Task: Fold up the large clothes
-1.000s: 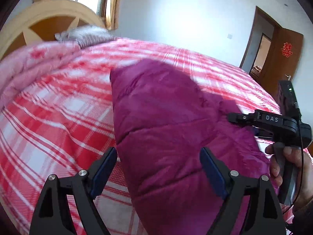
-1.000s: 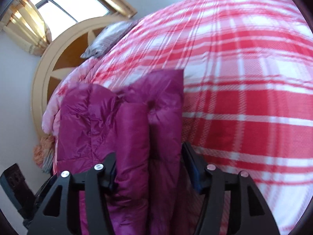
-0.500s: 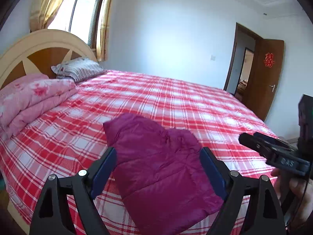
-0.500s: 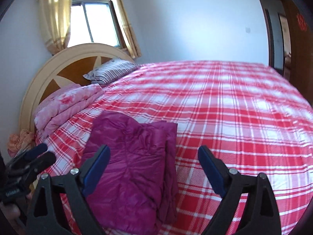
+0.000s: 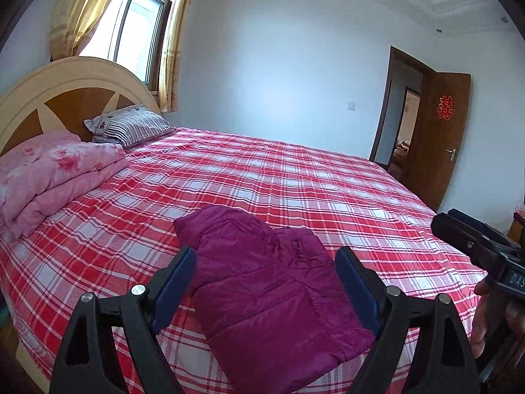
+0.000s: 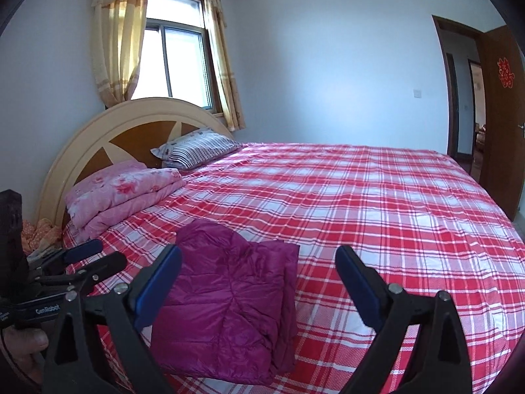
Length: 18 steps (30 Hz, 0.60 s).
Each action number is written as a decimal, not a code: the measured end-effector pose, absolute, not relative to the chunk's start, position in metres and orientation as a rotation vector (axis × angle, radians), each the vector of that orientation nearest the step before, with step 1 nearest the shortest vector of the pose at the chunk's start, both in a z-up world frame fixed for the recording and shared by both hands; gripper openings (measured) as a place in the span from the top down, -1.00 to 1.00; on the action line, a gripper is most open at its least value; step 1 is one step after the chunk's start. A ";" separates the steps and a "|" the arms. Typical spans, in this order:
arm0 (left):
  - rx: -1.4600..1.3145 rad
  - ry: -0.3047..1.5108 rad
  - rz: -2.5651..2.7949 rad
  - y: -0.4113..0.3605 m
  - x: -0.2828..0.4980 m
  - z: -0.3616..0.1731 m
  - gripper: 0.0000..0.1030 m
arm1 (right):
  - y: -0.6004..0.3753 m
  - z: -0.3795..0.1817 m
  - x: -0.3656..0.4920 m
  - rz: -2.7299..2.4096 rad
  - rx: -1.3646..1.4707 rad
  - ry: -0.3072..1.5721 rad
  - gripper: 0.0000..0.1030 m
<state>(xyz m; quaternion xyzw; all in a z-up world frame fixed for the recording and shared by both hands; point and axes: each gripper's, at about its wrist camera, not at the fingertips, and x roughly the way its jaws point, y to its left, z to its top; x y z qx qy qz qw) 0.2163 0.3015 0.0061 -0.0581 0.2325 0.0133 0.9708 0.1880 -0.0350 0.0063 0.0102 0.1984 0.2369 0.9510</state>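
A magenta padded jacket (image 5: 269, 282) lies folded into a compact rectangle on the red plaid bed (image 5: 295, 184), near its front edge. It also shows in the right wrist view (image 6: 226, 298). My left gripper (image 5: 265, 289) is open and empty, held above and in front of the jacket, apart from it. My right gripper (image 6: 259, 285) is open and empty too, held back from the jacket. The right gripper shows at the right edge of the left wrist view (image 5: 475, 246); the left gripper shows at the left of the right wrist view (image 6: 88, 259).
A folded pink floral quilt (image 5: 49, 177) and a striped pillow (image 5: 131, 128) lie by the wooden headboard (image 6: 131, 131). An open brown door (image 5: 439, 138) stands at the far right. A window with yellow curtains (image 6: 177, 62) is behind the headboard.
Both grippers have pulled back and up from the jacket. The right gripper was closed around the folded jacket a second ago and has let go. The jacket now lies free on the bed.
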 end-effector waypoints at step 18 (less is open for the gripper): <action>-0.104 0.471 0.027 0.299 0.217 0.005 -0.69 | -0.039 0.006 0.177 0.490 0.014 0.379 -0.99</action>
